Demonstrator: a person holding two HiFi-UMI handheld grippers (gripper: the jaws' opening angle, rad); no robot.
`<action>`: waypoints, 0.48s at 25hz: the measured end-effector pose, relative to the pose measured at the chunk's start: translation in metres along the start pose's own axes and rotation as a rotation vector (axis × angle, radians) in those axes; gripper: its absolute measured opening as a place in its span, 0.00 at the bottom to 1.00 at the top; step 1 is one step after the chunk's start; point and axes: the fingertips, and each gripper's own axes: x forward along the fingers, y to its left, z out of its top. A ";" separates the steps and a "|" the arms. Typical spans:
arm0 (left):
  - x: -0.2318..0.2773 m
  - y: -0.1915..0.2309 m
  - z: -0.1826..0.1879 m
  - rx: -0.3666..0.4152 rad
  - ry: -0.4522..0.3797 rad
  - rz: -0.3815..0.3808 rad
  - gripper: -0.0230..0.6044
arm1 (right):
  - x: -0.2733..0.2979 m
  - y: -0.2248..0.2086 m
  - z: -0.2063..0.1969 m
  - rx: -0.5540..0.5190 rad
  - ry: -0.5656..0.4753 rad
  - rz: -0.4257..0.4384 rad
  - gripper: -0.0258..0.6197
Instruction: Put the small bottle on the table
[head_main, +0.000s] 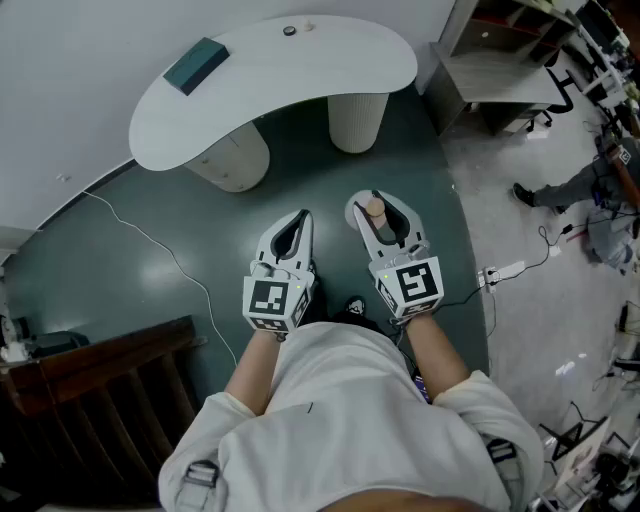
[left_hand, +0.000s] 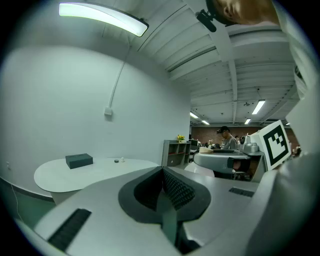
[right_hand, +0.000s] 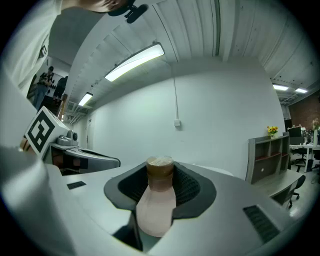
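The bottle (right_hand: 156, 200) is showing pale pink under a brown cap (right_hand: 160, 168); the counter (head_main: 300, 70) is gleaming white, carrying a dark teal box (head_main: 197, 64) (the floor (head_main: 120, 270) is looking deep green).

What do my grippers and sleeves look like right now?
Left gripper and right gripper match: light grey teardrop tongs with dark ribbed lining, each carrying a black-and-white marker cube. Sleeves are off-white.

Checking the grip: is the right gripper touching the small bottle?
Touching. The right gripper view shows the right gripper with jaws pressing both sides of the small bottle.
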 end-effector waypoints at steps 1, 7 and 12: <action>-0.004 -0.005 -0.002 -0.004 0.004 0.001 0.07 | -0.006 0.002 -0.001 0.004 0.002 0.003 0.25; -0.021 -0.023 -0.010 -0.015 0.020 -0.010 0.07 | -0.032 0.018 -0.009 0.005 0.017 0.010 0.25; -0.011 -0.006 -0.008 -0.001 0.018 -0.041 0.07 | -0.019 0.023 -0.006 -0.005 0.014 -0.007 0.25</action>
